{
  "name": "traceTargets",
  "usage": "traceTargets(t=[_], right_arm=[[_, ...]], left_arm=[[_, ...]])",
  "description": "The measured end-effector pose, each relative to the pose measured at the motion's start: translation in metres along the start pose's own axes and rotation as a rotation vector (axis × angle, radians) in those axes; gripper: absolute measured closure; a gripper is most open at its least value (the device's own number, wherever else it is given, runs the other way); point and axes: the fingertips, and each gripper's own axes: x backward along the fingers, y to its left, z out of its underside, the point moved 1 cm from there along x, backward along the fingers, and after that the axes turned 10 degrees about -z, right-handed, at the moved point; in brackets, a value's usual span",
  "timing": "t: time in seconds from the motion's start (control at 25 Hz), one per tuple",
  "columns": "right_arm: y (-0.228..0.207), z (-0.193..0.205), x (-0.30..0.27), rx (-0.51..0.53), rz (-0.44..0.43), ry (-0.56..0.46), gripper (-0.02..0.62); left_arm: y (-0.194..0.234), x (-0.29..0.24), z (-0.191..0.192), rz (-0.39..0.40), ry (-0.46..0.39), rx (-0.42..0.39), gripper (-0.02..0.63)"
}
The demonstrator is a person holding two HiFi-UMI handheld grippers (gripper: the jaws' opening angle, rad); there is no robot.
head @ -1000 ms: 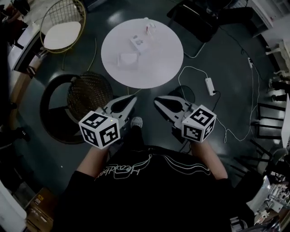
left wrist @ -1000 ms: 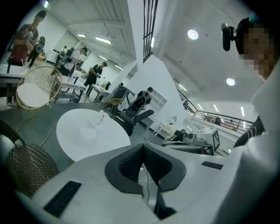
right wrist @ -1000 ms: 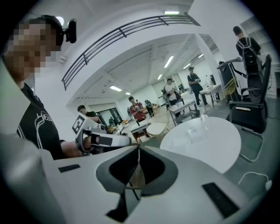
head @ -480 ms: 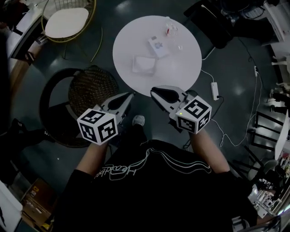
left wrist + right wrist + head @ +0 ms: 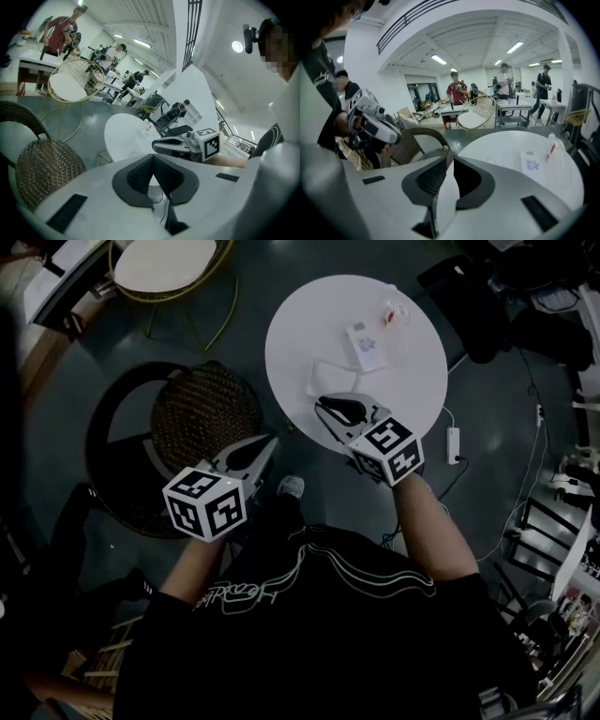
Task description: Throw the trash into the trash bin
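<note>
A round white table [image 5: 305,334] holds a flat white paper [image 5: 328,381], a small printed packet [image 5: 367,343] and a clear plastic bottle [image 5: 396,315]. My right gripper [image 5: 322,404] is shut and empty, its tip over the table's near edge, just short of the paper. In the right gripper view the table [image 5: 501,145] lies ahead, with the packet [image 5: 530,161] and bottle [image 5: 555,152] at the right. My left gripper [image 5: 272,439] is shut and empty, over the floor left of the table. No trash bin shows in any view.
A dark wicker chair [image 5: 202,418] stands left of the table, close to the left gripper. A wire chair with a white cushion [image 5: 173,263] is at the back left. A power strip with cable [image 5: 454,444] lies on the floor at the right. People stand at desks far off.
Both grippers have moved forward and down towards the table. The right one has gone from over the floor to over the table's near edge. Both stayed shut.
</note>
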Motion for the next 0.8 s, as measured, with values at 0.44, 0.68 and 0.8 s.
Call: traceTargets(t=[0.44,0.68,0.8], right_arm=[[-0.039,0.053,-0.057,0.278,0.066,0.366,0.468],[-0.043,0.065,-0.066,0.283,0.087,0.421,0.468],[-0.046,0.069,-0.070,0.339,0.103,0.464,0.471]], left_arm=[[0.018,0.016,-0.002,0.001,-0.057,0.087,0.600],[0.025,0.025,0.009,-0.042,-0.038,0.105,0.600],[0.027,0.024,0.008,-0.060,-0.030,0.103,0.600]])
